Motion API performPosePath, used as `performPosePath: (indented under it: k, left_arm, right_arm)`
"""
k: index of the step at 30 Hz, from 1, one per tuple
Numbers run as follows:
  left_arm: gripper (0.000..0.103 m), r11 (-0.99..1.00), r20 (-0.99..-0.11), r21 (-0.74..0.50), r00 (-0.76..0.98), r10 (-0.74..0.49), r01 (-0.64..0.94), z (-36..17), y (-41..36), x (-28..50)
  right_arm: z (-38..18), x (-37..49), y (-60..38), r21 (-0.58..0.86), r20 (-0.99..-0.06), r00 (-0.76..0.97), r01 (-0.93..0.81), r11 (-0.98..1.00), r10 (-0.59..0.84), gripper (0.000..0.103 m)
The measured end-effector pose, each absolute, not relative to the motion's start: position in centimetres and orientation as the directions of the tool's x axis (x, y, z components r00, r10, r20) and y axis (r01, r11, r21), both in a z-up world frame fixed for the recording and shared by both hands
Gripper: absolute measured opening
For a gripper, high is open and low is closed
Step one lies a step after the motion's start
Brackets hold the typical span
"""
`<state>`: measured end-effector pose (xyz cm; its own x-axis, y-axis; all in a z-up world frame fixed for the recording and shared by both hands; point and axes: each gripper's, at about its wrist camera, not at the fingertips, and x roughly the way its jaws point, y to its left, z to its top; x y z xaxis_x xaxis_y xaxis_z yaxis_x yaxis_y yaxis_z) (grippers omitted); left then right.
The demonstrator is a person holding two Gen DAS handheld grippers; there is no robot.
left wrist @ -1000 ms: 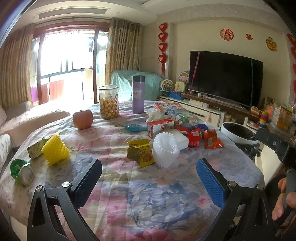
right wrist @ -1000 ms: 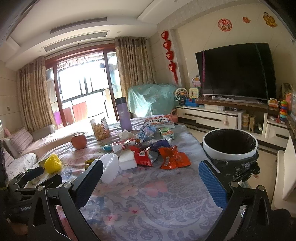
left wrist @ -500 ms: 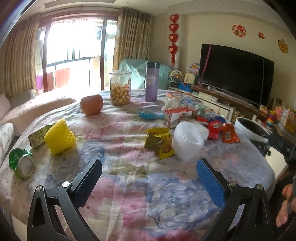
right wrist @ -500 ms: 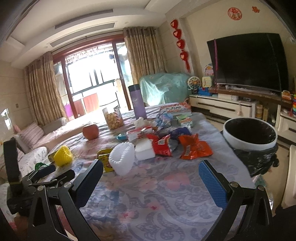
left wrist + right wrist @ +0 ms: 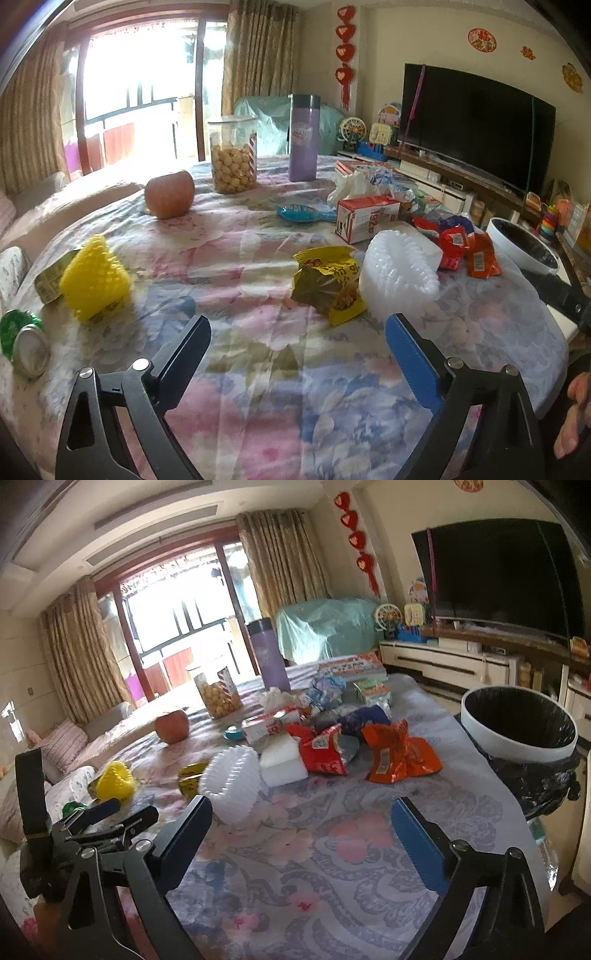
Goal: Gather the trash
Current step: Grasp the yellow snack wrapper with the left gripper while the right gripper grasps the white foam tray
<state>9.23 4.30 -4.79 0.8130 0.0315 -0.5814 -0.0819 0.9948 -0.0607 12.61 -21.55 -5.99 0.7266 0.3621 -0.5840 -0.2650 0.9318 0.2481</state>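
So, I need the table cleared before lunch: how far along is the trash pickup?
Nothing looks done: the bin shows only its black liner. Nothing is in hand; the left gripper and right gripper are closing with nothing between the jaws. Left: the yellow wrapper, white foam net, red packet, orange packet and green can.

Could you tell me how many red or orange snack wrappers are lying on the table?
2: a red wrapper beside the white foam block, and an orange wrapper nearer the bin. Others may be hidden in the pile behind.
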Motion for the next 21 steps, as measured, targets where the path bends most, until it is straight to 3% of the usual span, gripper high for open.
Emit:
performPosePath:
  k: [6, 14, 17, 20, 21]
  left_arm:
    - [0.091, 0.994, -0.621, -0.07, 0.784, 0.018, -0.078, -5.4, 4.3, 12.4]
    - [0.09, 0.991, -0.677, -0.098, 0.736, 0.001, -0.092, -6.4, 4.6, 16.4]
    - [0.082, 0.992, -0.689, -0.092, 0.725, 0.001, -0.088, -6.6, 4.3, 17.3]
    - [0.064, 0.992, -0.702, -0.098, 0.713, -0.011, -0.081, -6.9, 4.2, 18.1]
    - [0.049, 0.992, -0.706, -0.109, 0.707, -0.028, -0.069, -7.0, 4.2, 18.3]
  right_arm:
    - [-7.2, 14.4, -22.7, 0.249, -0.626, 0.701, -0.235, 0.94, 0.341, 0.088]
    - [-8.0, 17.3, -24.5, 0.272, -0.662, 0.67, -0.203, 0.941, 0.336, 0.088]
    - [-8.4, 18.2, -24.6, 0.276, -0.673, 0.656, -0.204, 0.939, 0.341, 0.087]
    - [-8.9, 18.9, -24.4, 0.305, -0.681, 0.631, -0.216, 0.928, 0.37, 0.079]
    - [-9.0, 19.0, -24.1, 0.314, -0.684, 0.621, -0.223, 0.923, 0.383, 0.076]
